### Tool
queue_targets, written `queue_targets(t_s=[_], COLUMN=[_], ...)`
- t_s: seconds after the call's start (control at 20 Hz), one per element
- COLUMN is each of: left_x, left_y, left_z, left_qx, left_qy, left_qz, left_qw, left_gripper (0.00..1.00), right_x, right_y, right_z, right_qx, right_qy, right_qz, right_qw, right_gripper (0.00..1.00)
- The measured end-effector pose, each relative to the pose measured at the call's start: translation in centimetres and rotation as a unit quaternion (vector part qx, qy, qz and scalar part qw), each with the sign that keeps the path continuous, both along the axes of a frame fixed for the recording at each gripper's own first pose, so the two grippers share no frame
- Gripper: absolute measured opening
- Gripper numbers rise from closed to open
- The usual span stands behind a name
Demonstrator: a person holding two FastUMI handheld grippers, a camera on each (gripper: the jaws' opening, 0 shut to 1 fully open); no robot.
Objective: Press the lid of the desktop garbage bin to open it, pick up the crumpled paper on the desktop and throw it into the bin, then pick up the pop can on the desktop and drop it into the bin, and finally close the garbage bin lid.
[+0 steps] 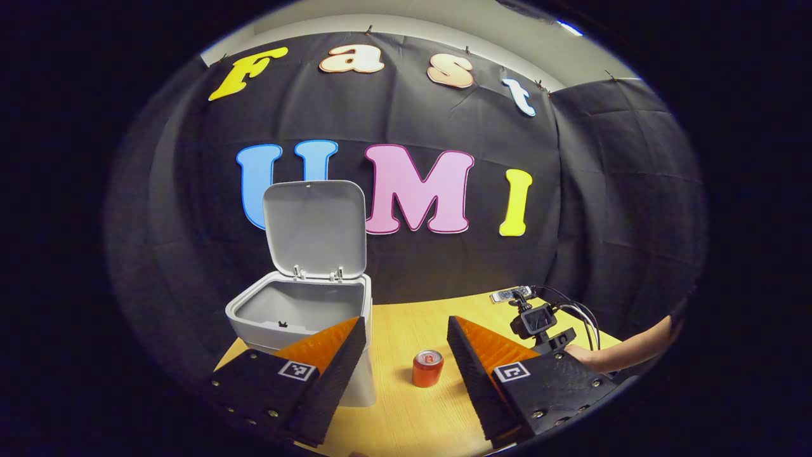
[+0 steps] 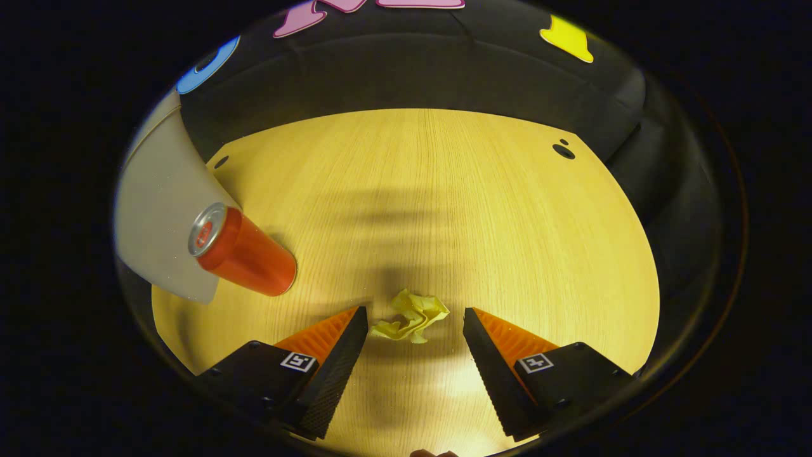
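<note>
Currently bin (image 1: 298, 317) lid (image 1: 315, 228) stands raised; right tool (image 2: 415, 324) wide, straddling crumpled paper (image 2: 411, 315); left tool (image 1: 406, 333) wide, empty.

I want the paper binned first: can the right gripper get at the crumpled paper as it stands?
Probably yes: the right gripper is open, with the crumpled paper lying between its fingertips on bare table; the pop can stands well aside.
</note>
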State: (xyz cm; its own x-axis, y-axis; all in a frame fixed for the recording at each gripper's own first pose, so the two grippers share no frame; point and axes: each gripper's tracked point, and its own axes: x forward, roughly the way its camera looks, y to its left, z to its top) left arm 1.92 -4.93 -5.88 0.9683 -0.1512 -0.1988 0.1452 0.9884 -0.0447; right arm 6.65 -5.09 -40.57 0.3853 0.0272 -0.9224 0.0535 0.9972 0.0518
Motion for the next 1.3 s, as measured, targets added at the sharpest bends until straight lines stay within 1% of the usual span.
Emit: queue_targets(t_s=[0.15,0.25,0.3,0.4,0.45,0.55,0.6,0.8,0.95,1.05,1.1,1.15,1.2,1.25,1.3], left_x=[0.1,0.1,0.2,0.5,0.6,0.7,0.8,0.9,0.8,0.8,0.7,0.7,0.6,0.6,0.6], left_y=[0.4,0.9,1.0,1.3,1.3,1.5,1.5,1.7,2.0,2.0,2.0,2.0,2.0,1.9,1.8], left_z=[-0.3,-0.5,-0.5,-0.7,-0.9,-1.1,-1.1,-1.3,-1.5,-1.6,-1.5,-1.5,-1.6,-1.7,-1.4], left_qx=[0.008,0.01,0.01,0.008,0.006,0.001,-0.001,-0.009,-0.01,-0.01,-0.009,-0.008,-0.007,-0.007,-0.007], left_qy=[0.002,0.005,0.006,0.008,0.01,0.013,0.015,0.016,0.017,0.018,0.018,0.018,0.018,0.018,0.016], left_qz=[0.007,0.014,0.016,0.022,0.025,0.029,0.031,0.039,0.044,0.046,0.046,0.047,0.047,0.046,0.046], left_qw=[1.0,1.0,1.0,1.0,1.0,0.999,0.999,0.999,0.999,0.999,0.999,0.999,0.999,0.999,0.999], left_gripper=[0.87,0.87,0.87,0.87,0.87,0.87,0.87,0.87,0.87,0.87,0.87,0.87,0.87,0.87,0.87], right_x=[0.4,0.0,0.6,0.5,0.4,0.2,-0.2,0.0,0.2,0.4,0.3,0.4,0.3,0.4,0.2], right_y=[-0.2,0.3,0.2,0.1,0.3,0.4,0.7,0.5,0.2,-0.5,-0.4,-0.4,-0.4,-0.4,-0.5], right_z=[-1.3,-1.7,-1.8,-1.8,-2.0,-1.8,-1.9,-1.9,-1.9,-1.9,-2.0,-1.8,-1.8,-1.8,-1.8], right_qx=[0.009,0.02,0.017,0.009,0.004,-0.001,-0.001,0.001,0.0,0.0,0.004,0.004,0.003,0.001,-0.003], right_qy=[0.023,0.042,0.032,0.039,0.043,0.048,0.053,0.053,0.057,0.062,0.066,0.063,0.064,0.06,0.059], right_qz=[-0.02,-0.022,-0.018,-0.01,-0.002,0.026,0.028,0.027,0.006,-0.017,-0.026,-0.022,-0.018,-0.012,-0.005], right_qw=[0.999,0.999,0.999,0.999,0.999,0.999,0.998,0.998,0.998,0.998,0.997,0.998,0.998,0.998,0.998], right_gripper=[0.99,0.99,0.98,0.98,0.98,0.97,0.98,1.0,0.98,0.9,0.68,0.46,0.46,0.35,0.45])
